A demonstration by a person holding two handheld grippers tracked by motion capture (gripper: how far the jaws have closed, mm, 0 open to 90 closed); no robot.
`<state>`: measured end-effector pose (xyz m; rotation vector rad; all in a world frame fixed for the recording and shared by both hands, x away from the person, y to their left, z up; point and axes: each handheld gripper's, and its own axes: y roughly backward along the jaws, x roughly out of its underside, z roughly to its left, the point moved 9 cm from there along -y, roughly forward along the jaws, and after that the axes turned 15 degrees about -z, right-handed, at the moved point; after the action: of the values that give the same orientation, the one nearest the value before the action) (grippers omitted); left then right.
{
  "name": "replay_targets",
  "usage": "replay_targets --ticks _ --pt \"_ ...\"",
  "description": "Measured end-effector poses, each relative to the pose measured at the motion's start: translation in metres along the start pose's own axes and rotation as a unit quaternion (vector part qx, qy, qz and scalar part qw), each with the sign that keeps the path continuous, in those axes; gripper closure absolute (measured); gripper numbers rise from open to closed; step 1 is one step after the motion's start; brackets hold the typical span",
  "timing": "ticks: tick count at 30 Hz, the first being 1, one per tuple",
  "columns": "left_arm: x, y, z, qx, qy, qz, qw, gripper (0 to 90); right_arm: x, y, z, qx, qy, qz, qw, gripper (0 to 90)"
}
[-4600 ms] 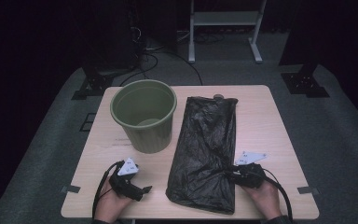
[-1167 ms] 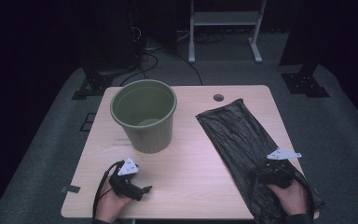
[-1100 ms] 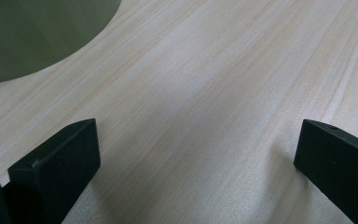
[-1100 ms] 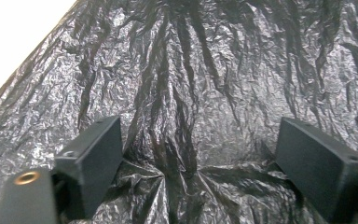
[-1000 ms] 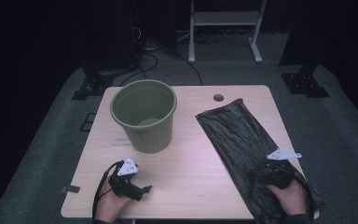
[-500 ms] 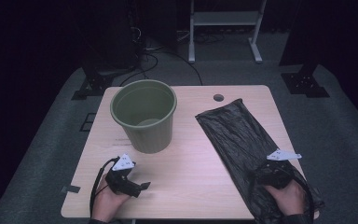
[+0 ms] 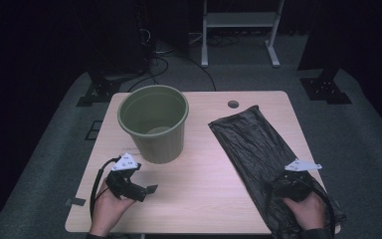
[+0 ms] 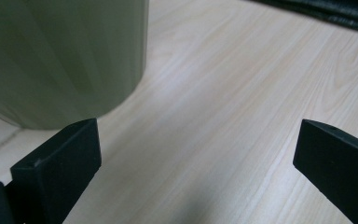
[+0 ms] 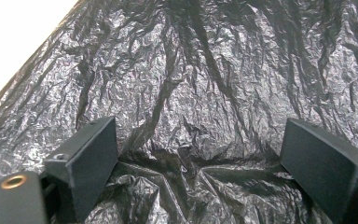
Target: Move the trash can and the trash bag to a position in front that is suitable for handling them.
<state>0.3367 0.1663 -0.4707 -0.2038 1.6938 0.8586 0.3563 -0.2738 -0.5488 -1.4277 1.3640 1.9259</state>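
Right gripper (image 9: pixel 200 154), jaws wide, rests on the black bag (image 7: pixel 258 149) (table's (image 7: pixel 204 194) right side). Left gripper (image 8: pixel 196 154), jaws wide, sits beside the green bucket (image 7: pixel 154 124).

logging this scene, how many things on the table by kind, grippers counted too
bucket, green: 1, the green bucket
bin bag, black: 1, the black bin bag
hand-held gripper: 2, the left gripper and the right gripper, both with jaws apart
total: 4
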Motion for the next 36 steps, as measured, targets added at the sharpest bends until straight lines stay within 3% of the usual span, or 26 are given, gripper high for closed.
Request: replay_targets --ticks 20,27,36 --pt "-0.070 0.032 0.018 -0.014 -0.002 -0.034 0.9993 0.0 0.000 0.000 0.000 0.000 0.001 0.000 1.0000 10.2" --pt "-0.085 0.039 0.020 -0.013 -0.004 -0.032 0.9994 0.0 0.000 0.000 0.000 0.000 0.001 0.000 1.0000 10.3" --pt "-0.110 0.045 0.023 -0.019 -0.012 -0.048 0.9986 0.0 0.000 0.000 0.000 0.000 0.001 0.000 1.0000 10.3"
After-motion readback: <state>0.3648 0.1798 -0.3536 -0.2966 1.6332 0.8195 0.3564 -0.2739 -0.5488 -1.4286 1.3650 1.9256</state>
